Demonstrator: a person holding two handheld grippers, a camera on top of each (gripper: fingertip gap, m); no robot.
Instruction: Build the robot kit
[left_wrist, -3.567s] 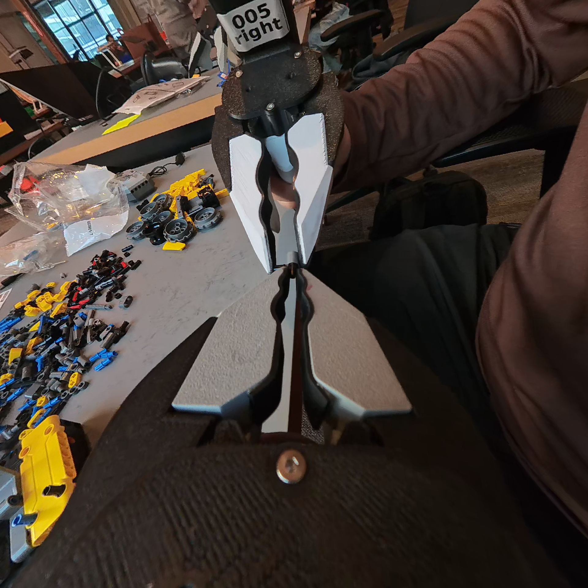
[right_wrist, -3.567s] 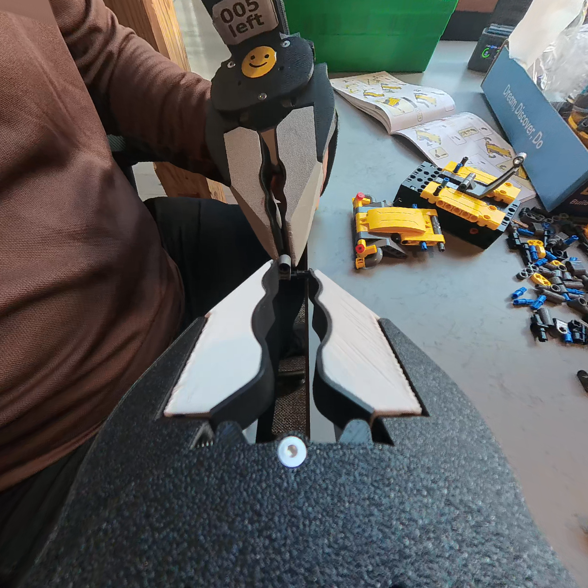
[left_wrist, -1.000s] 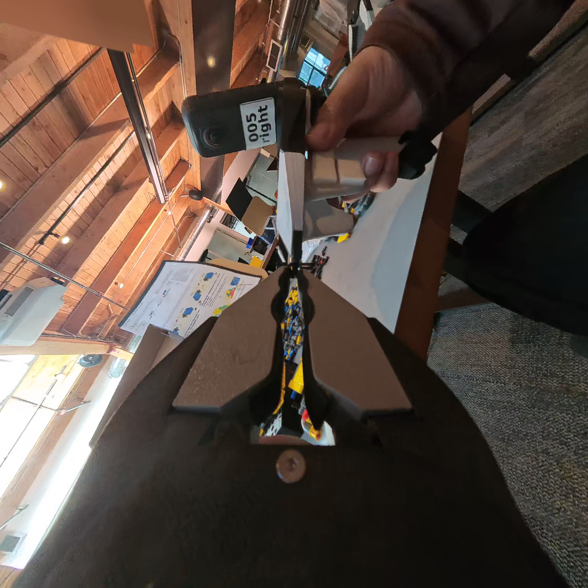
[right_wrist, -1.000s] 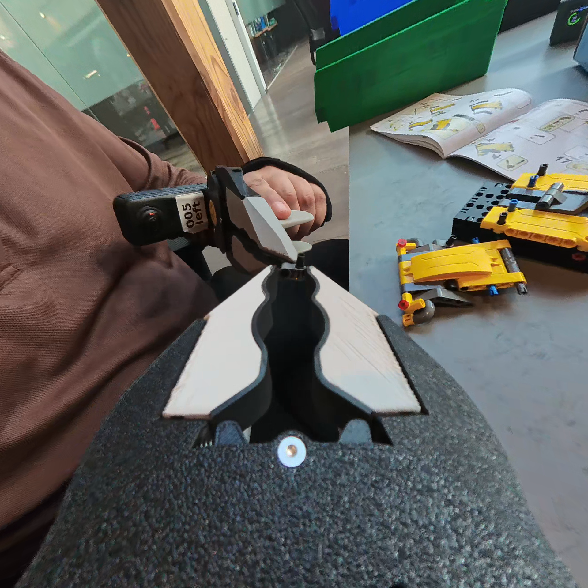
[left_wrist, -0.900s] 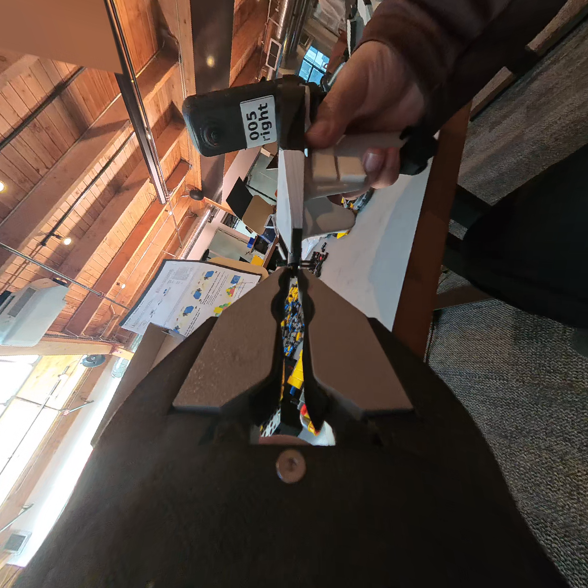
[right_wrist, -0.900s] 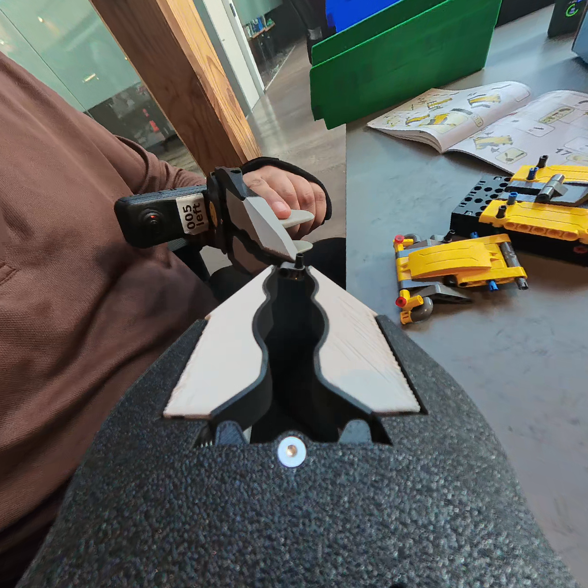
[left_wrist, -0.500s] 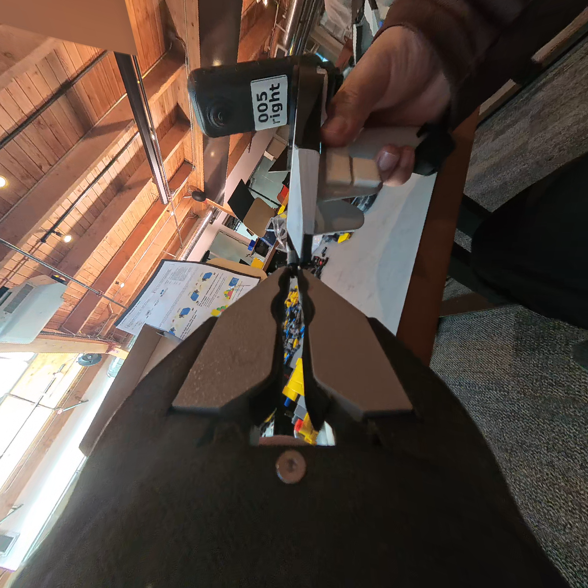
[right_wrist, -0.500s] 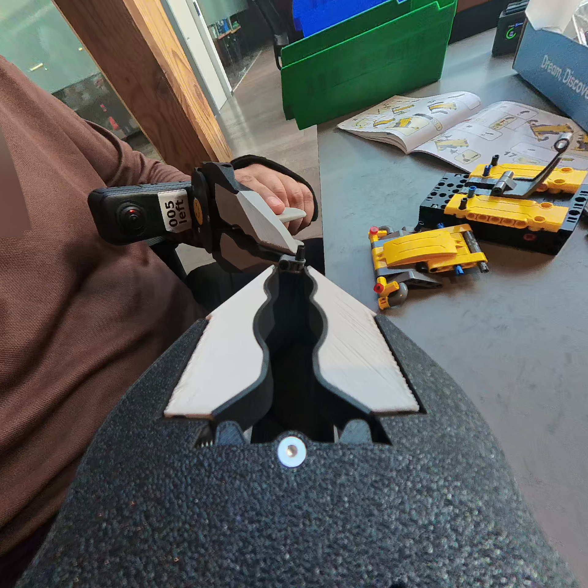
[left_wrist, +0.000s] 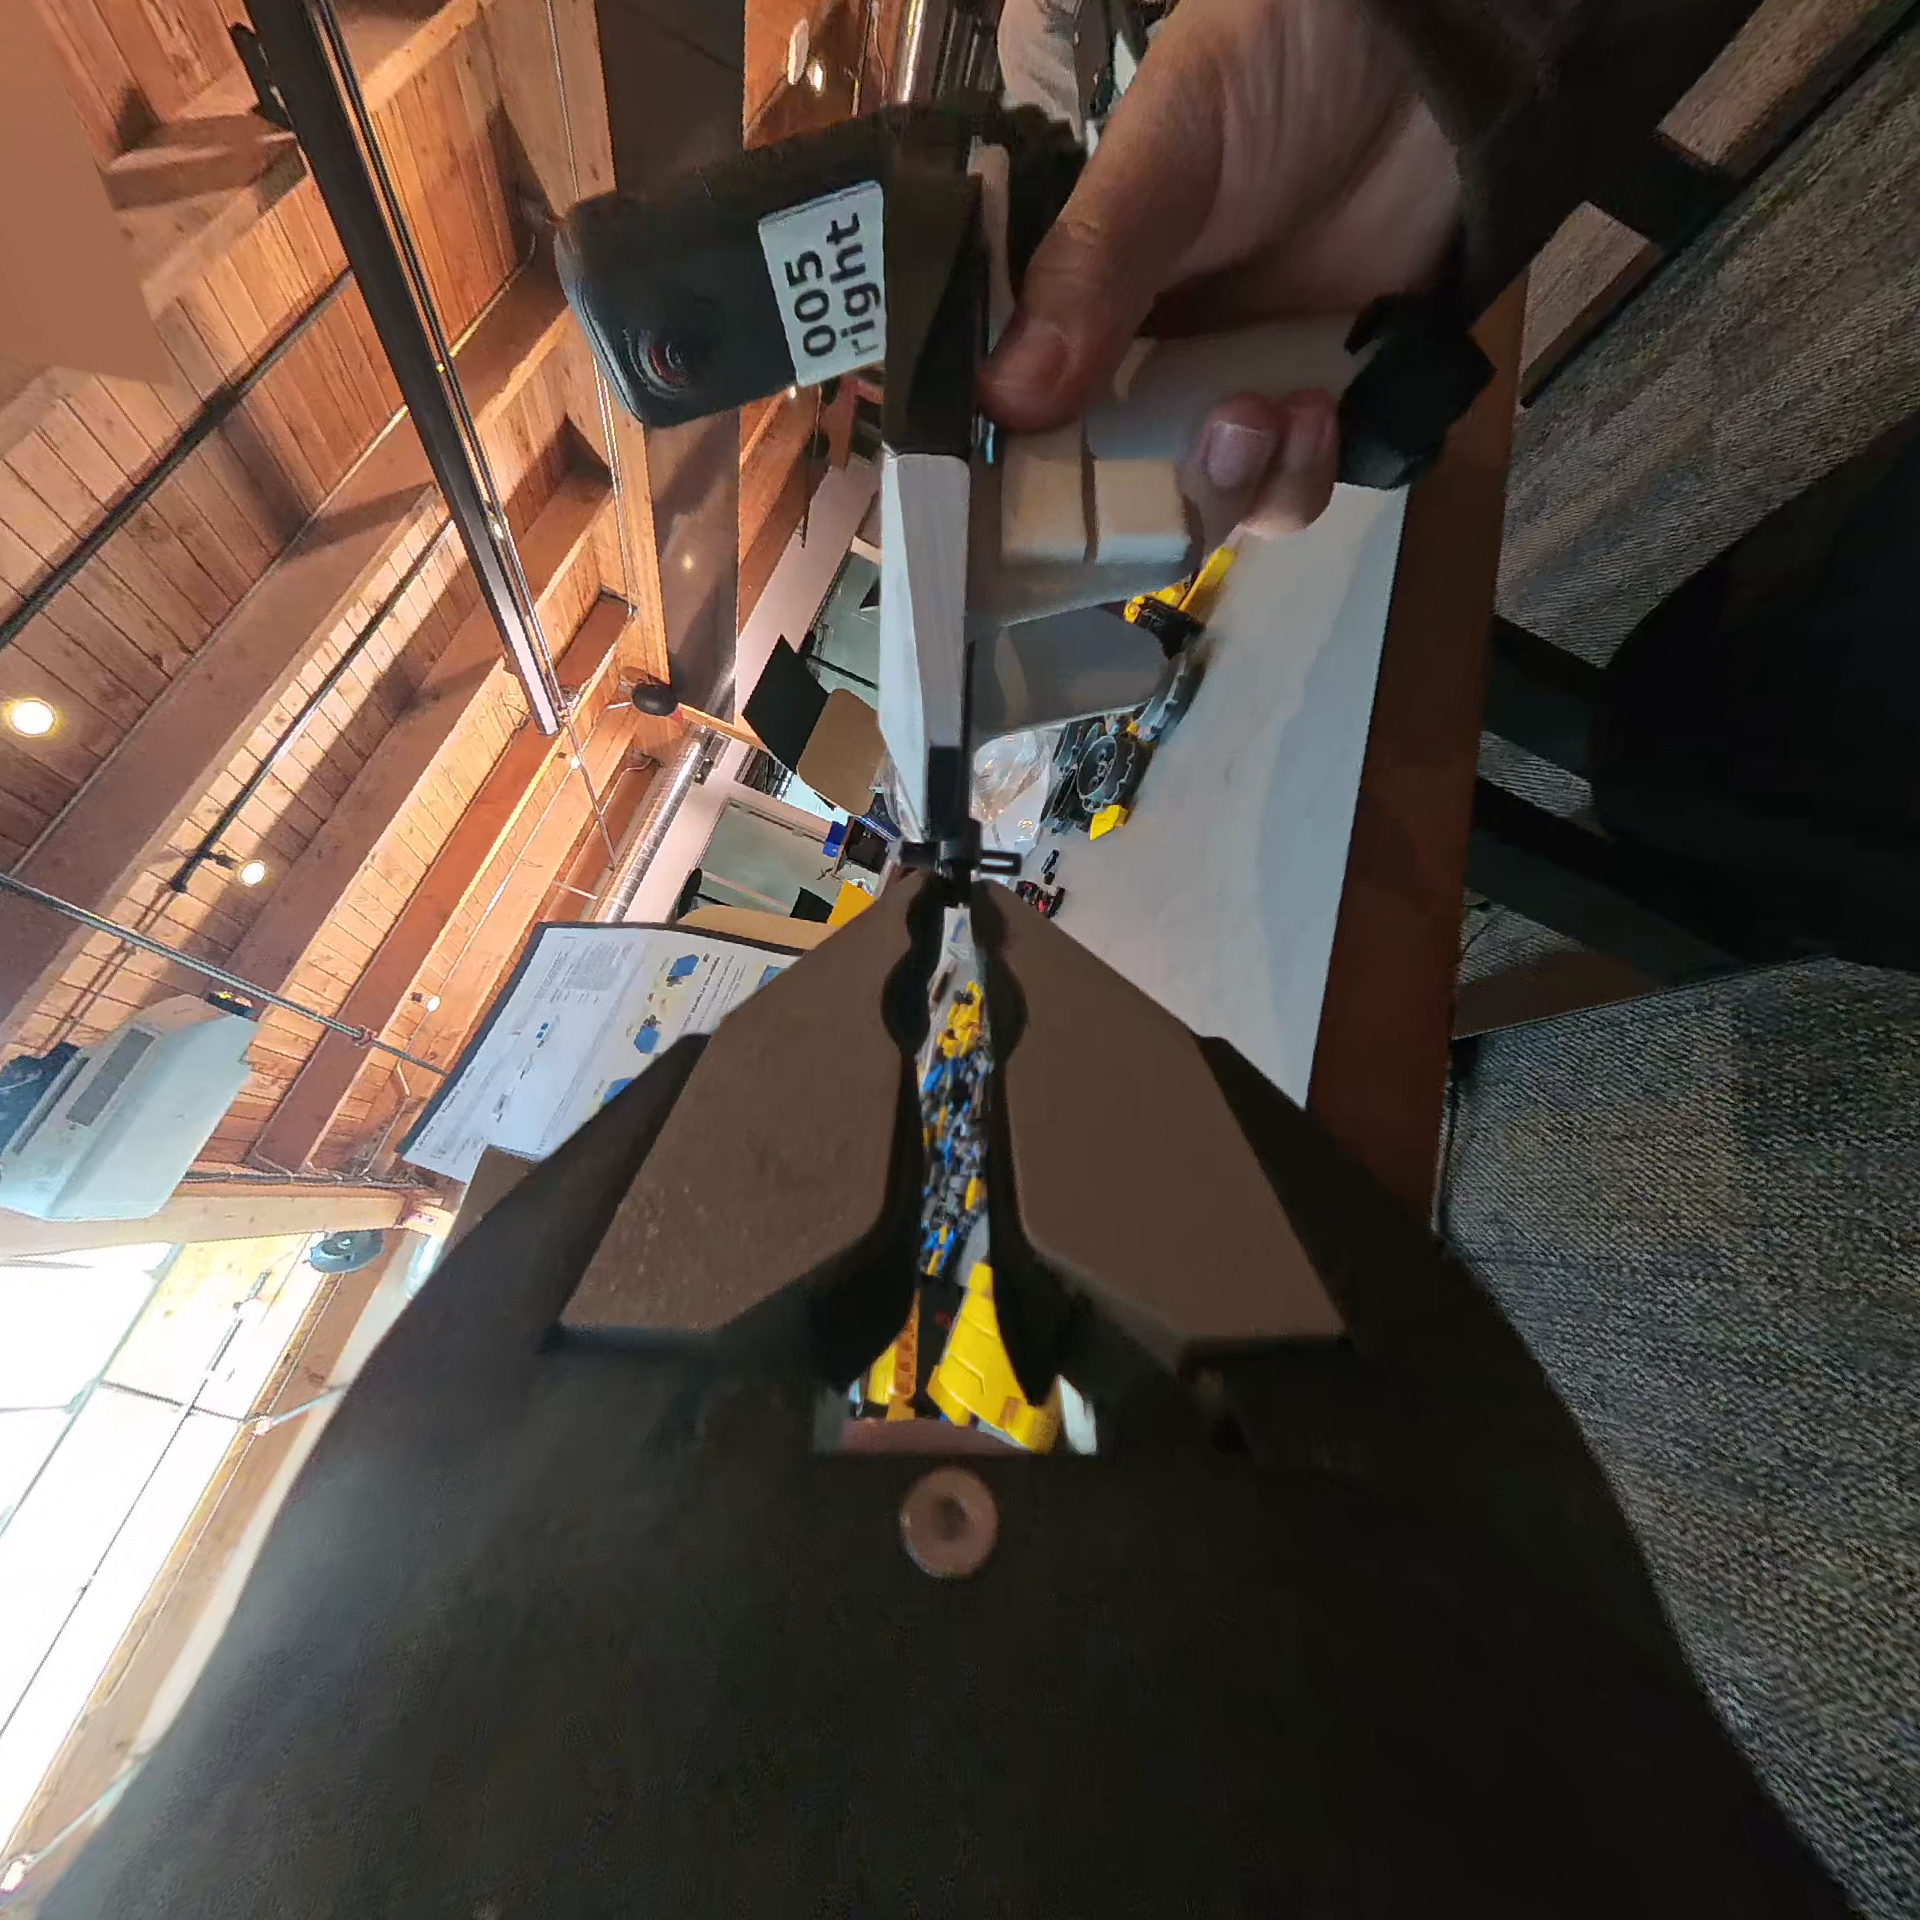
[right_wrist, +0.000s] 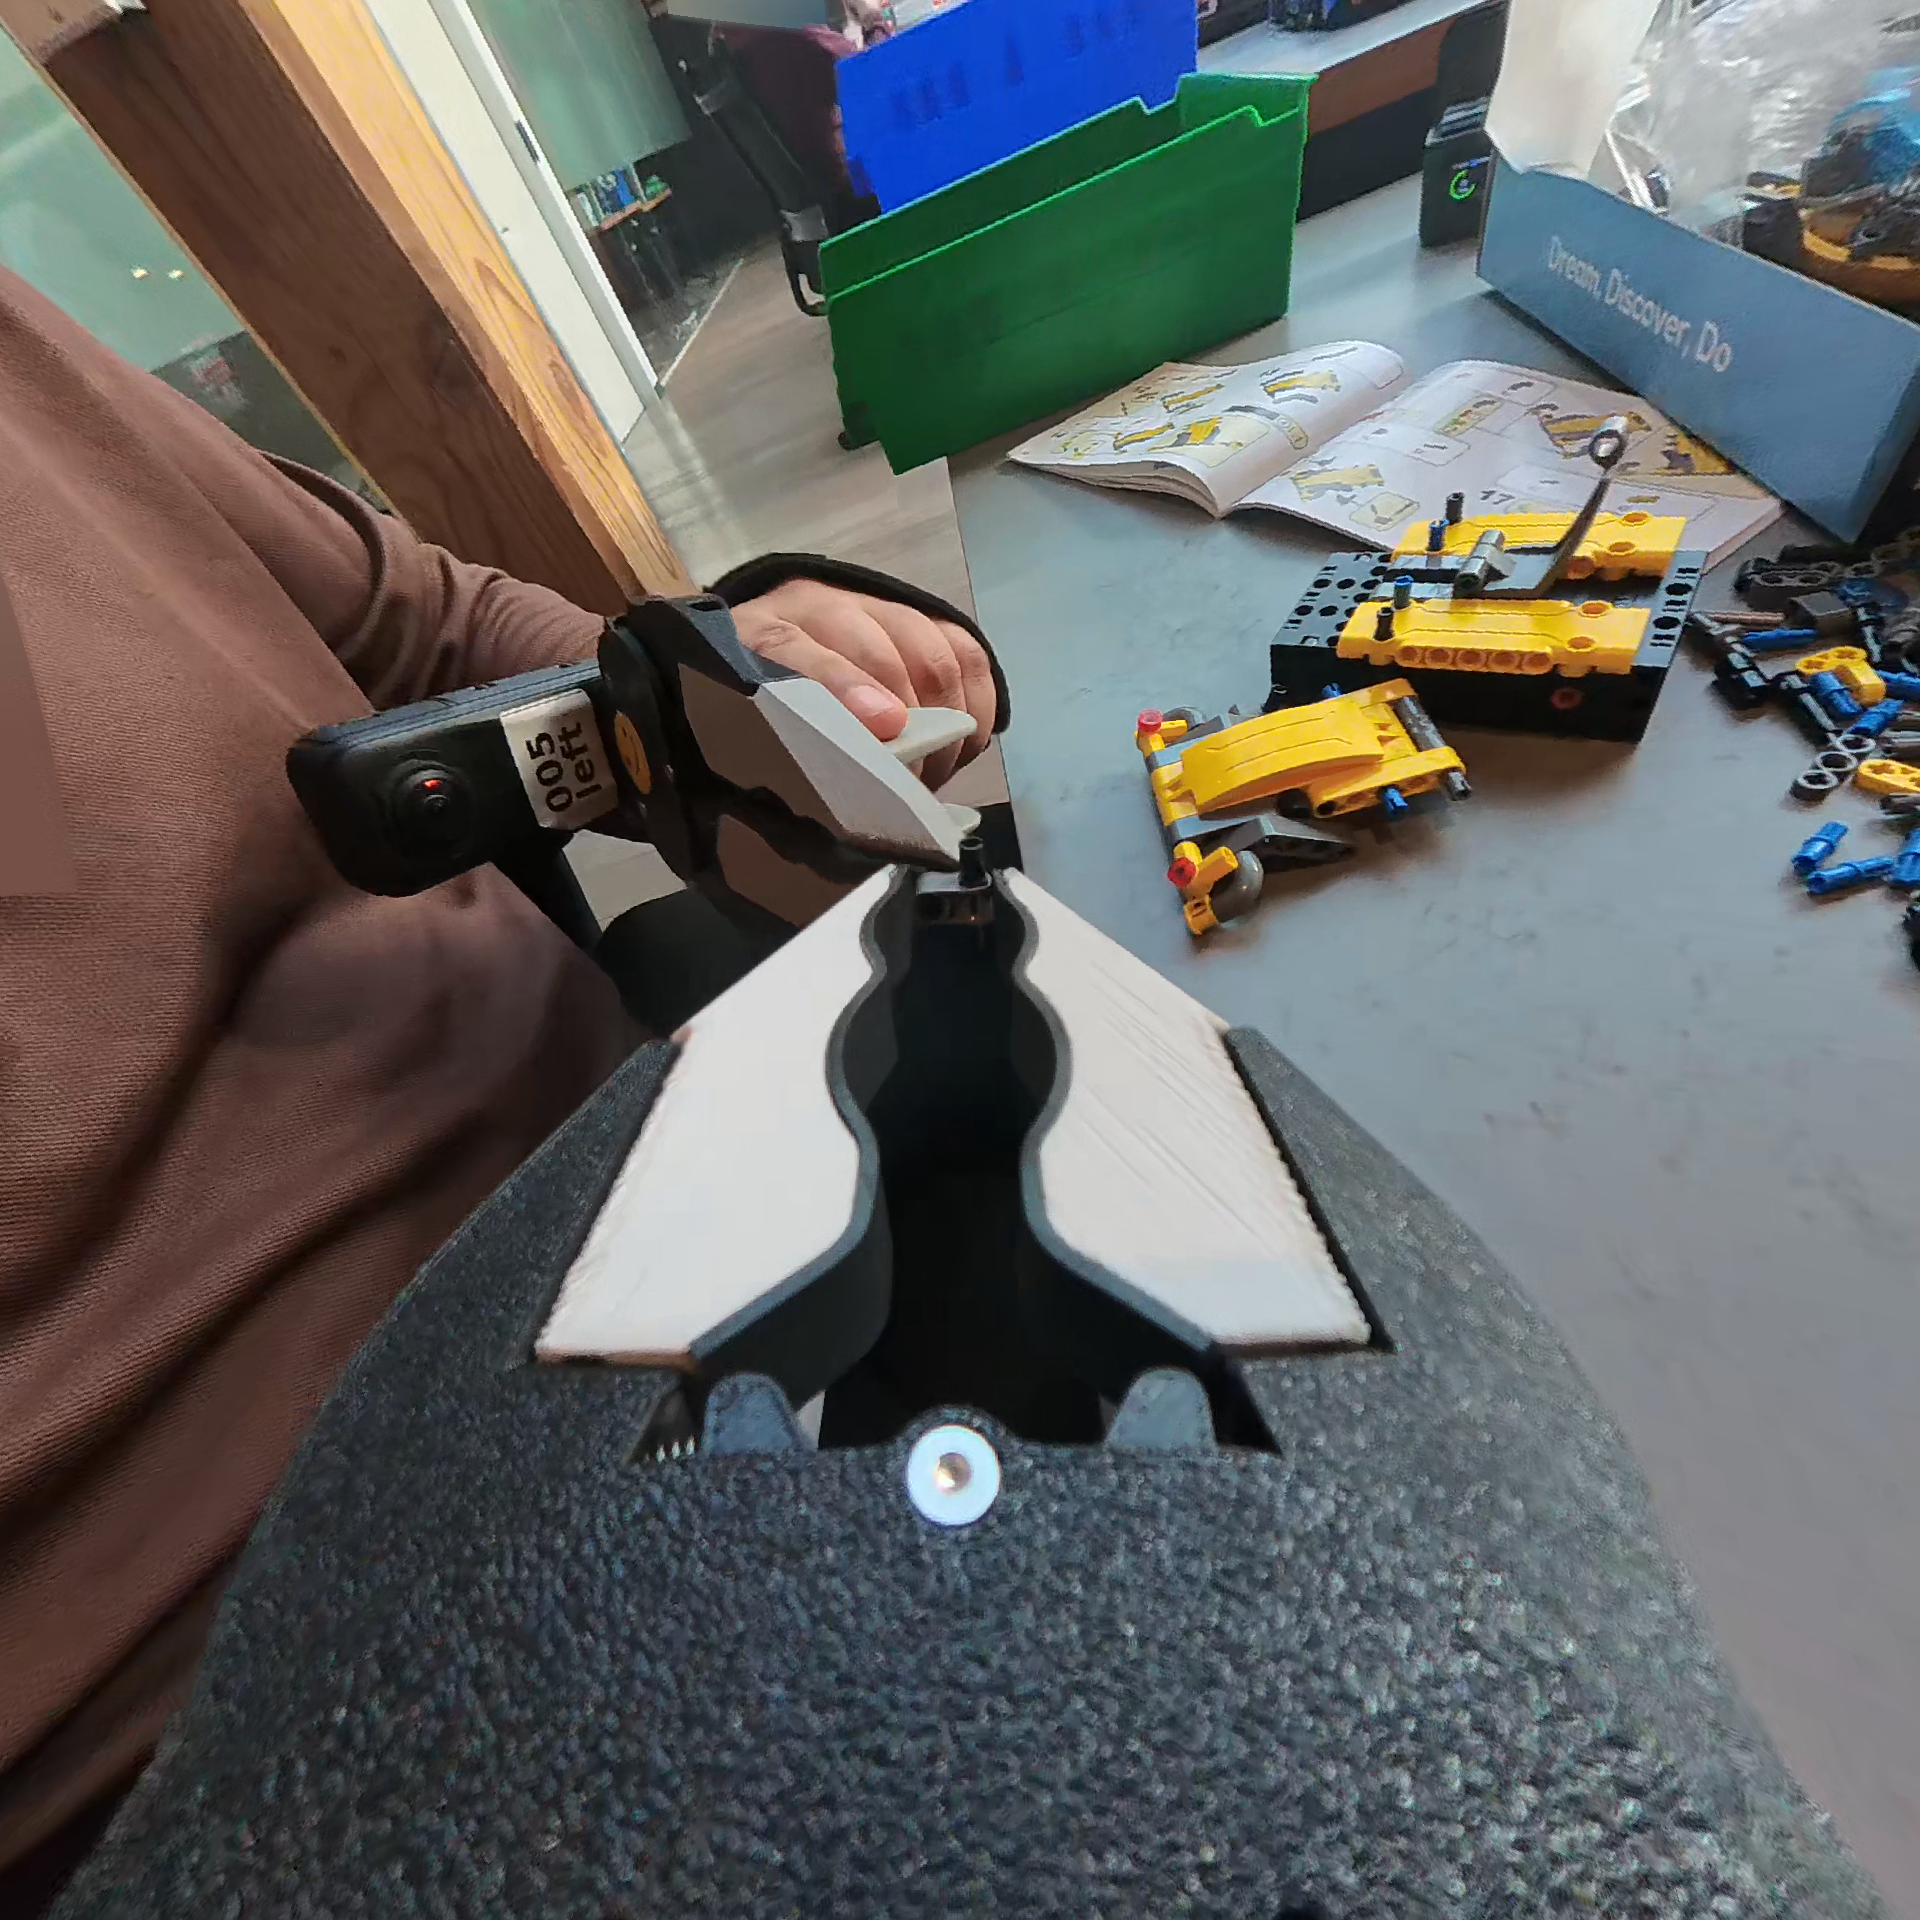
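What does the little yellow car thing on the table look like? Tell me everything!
The little yellow car thing is a half-built toy of plastic building pieces. It has a ribbed yellow top panel, grey beams underneath, small blue pins poking out at one end, and red-tipped yellow bits at the other. It lies flat on the grey table, just in front of a bigger black-and-yellow block assembly. Neither gripper touches it.

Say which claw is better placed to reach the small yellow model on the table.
Right, probably. The right claw sits at the edge of the table, the yellow model just to its right. The left claw is farther left, off the table. Both are shut on a small black part.
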